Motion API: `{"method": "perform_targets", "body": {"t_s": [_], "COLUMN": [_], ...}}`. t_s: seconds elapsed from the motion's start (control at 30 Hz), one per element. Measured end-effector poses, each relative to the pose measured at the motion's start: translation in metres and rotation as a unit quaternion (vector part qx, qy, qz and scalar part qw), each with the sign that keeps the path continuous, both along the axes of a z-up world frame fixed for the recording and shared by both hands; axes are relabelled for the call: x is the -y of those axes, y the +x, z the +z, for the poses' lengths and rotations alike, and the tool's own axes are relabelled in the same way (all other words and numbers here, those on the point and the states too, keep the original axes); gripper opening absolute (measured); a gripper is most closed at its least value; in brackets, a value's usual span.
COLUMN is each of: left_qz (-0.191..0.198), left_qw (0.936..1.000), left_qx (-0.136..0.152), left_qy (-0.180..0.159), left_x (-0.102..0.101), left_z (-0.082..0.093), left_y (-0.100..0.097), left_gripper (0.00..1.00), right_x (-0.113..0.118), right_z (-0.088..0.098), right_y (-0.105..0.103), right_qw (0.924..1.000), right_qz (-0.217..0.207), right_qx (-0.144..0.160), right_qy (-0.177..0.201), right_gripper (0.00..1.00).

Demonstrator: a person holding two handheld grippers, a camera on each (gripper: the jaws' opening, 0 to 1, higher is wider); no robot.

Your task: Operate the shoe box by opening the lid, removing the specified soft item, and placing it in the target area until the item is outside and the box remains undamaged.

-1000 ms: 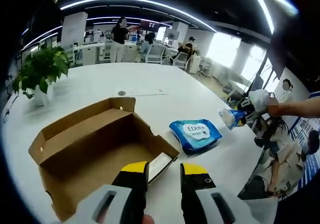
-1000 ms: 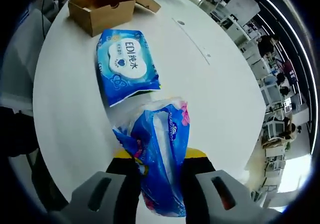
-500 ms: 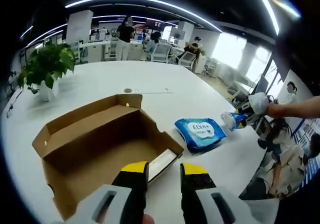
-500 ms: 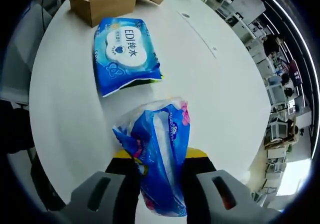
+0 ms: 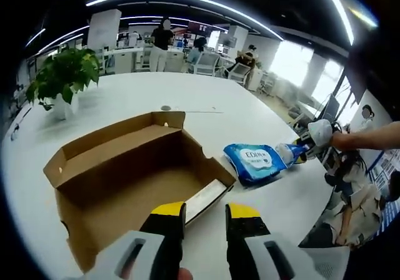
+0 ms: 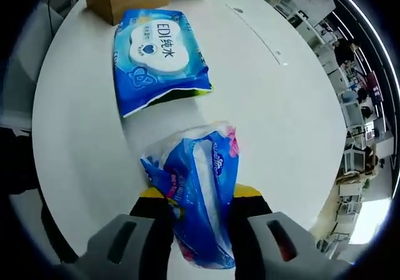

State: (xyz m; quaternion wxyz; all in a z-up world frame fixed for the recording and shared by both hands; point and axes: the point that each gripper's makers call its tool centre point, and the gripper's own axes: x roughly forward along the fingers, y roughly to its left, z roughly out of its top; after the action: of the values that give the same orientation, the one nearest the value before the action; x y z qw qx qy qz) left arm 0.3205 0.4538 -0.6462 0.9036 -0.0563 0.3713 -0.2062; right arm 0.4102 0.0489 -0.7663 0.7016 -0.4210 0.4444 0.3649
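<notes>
Right gripper (image 6: 199,204) clamped on soft tissue pack (image 6: 199,202), long axis along the jaws, held over white table (image 6: 269,105) just short of the wipes pack (image 6: 159,58). Left gripper (image 5: 205,212) slightly open, empty, by the open shoe box (image 5: 125,174); right is the placing arm.

White round table (image 5: 125,99), potted green plant (image 5: 62,80) near its far edge, office desks behind

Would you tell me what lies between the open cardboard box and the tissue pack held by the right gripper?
The blue wet-wipes pack lies on the table, seen in both views.
</notes>
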Motion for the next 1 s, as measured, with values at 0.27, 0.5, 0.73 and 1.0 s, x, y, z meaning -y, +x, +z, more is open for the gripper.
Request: {"method": "perform_targets", "body": {"t_s": [0.27,0.5,0.73,1.0], "left_qz": [0.002,0.005,0.005,0.000], "left_qw": [1.0000,1.0000,1.0000,0.9999], "left_qx": [-0.006,-0.006,-0.002,0.001], "left_qy": [-0.003,-0.004,-0.006,-0.011], "left_x": [-0.006,-0.011,-0.015,-0.017], "left_z": [-0.006,-0.007,-0.004,-0.003], "left_y": [-0.002,-0.003,-0.001,0.000], "left_gripper": [0.25,0.26,0.26,0.26], "right_x": [-0.003,-0.007,-0.007,-0.007], "right_z": [-0.006,-0.009,-0.009,-0.004], "right_y": [0.002,0.003,0.003,-0.002], "right_qw": [0.9995,0.9992,0.9989,0.9976], "right_qz": [0.026,0.032,0.035,0.049], "right_qx": [-0.003,-0.006,-0.008,-0.009], "right_qy": [-0.019,-0.023,-0.031,-0.049], "right_gripper": [0.33,0.37,0.39,0.39]}}
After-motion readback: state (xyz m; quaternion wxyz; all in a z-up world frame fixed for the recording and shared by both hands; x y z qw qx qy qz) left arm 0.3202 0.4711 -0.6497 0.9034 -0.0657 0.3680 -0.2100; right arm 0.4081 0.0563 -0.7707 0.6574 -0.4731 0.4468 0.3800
